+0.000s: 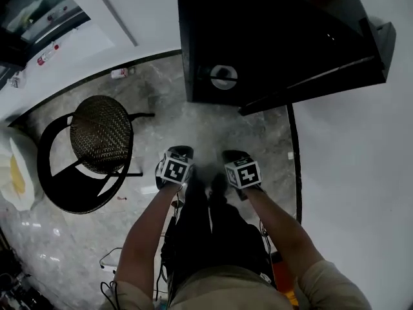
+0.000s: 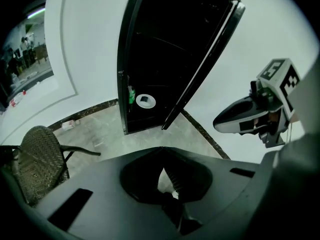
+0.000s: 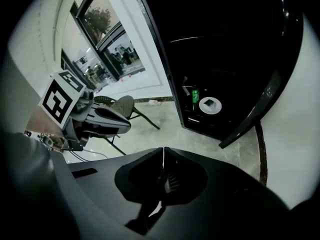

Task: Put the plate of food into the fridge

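Closest to you, both tools sit low in front of your legs, angled down toward the marble floor [image 1: 193,128]. Your left gripper [image 2: 162,150] has its jaws pressed together with nothing between them. Your right gripper [image 3: 163,150] matches it, tips meeting and empty. That fits the scene, since there is nothing out here for either to carry.

Off to your left stands a wicker chair [image 1: 101,134], well apart from your path to the appliance, so it should not get in your way.

Straight ahead is the black fridge [image 1: 271,37], with its door [image 1: 322,82] swung wide to the right. The plate [image 1: 223,77] sits on a low shelf inside, near the front edge, where it would be easy to set down from a standing reach. A green can [image 3: 195,96] stands just beside it. The dark square on the plate is probably the food, though the interior is too dim and small in view to be sure.

With the plate inside and both claws free, the placing looks done. The open door is what I would judge remains for you to deal with.
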### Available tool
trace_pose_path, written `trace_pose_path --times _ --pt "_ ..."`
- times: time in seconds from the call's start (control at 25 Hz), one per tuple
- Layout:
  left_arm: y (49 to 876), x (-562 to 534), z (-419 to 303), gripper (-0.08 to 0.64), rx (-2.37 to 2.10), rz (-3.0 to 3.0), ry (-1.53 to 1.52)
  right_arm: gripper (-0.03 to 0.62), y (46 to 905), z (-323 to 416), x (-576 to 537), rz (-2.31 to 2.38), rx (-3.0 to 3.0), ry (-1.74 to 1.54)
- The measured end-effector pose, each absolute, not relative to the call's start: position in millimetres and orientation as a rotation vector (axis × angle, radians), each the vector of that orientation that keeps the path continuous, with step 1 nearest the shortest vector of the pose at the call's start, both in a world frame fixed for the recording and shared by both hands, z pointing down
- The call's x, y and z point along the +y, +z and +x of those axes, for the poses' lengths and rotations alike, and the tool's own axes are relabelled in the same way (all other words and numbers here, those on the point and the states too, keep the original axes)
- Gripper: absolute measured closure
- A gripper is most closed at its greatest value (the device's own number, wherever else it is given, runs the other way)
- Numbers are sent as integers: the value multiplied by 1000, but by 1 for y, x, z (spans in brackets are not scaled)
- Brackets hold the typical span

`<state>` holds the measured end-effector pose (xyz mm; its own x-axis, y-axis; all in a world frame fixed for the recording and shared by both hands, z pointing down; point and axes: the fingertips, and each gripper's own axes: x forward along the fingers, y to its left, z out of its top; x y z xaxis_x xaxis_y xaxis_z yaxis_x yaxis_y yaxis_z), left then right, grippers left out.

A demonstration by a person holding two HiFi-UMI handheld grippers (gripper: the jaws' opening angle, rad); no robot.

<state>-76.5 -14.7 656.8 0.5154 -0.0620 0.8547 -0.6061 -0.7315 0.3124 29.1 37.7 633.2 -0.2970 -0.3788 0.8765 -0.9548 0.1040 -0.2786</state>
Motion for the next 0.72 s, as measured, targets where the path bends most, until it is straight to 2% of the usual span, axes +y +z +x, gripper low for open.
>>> trace_pose_path --times 0.32,0.72 --pt "594 -16 -48 549 -592 2243 1143 569 583 63 50 1380 -1729 1149" --pt "536 17 -40 549 -551 2325 1094 571 538 32 73 1240 -1792 1000"
